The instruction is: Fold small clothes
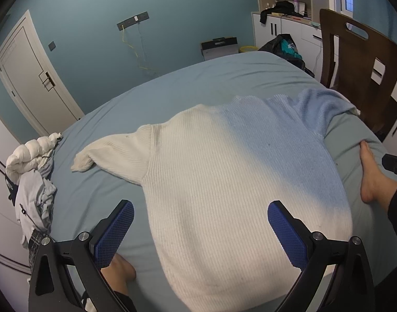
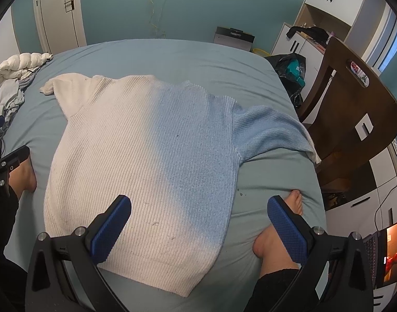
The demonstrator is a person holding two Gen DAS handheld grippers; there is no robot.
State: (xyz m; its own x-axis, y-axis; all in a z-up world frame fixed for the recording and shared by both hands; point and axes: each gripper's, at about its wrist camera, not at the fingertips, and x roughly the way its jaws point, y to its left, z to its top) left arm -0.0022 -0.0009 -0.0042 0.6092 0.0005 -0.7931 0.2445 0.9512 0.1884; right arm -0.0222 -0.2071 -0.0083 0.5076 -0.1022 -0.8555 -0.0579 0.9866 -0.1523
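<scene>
The cream ribbed knit sweater (image 2: 146,150) lies spread flat on the pale blue bed (image 2: 172,54), sleeves out; soft, limp, probably stretchy, best pinched at hem corners or shoulders; left gripper (image 1: 201,234) and right gripper (image 2: 199,231) hover wide open, empty.

sweater (image 2: 146,150) lies flat mid-bed (image 2: 159,54), clothes pile (image 2: 13,78) at its left, chair (image 2: 354,114) apparently right.

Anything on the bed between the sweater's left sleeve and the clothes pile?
Nothing: only bare bed sheet between the sweater sleeve and the clothes pile, clearest in the left wrist view.
</scene>
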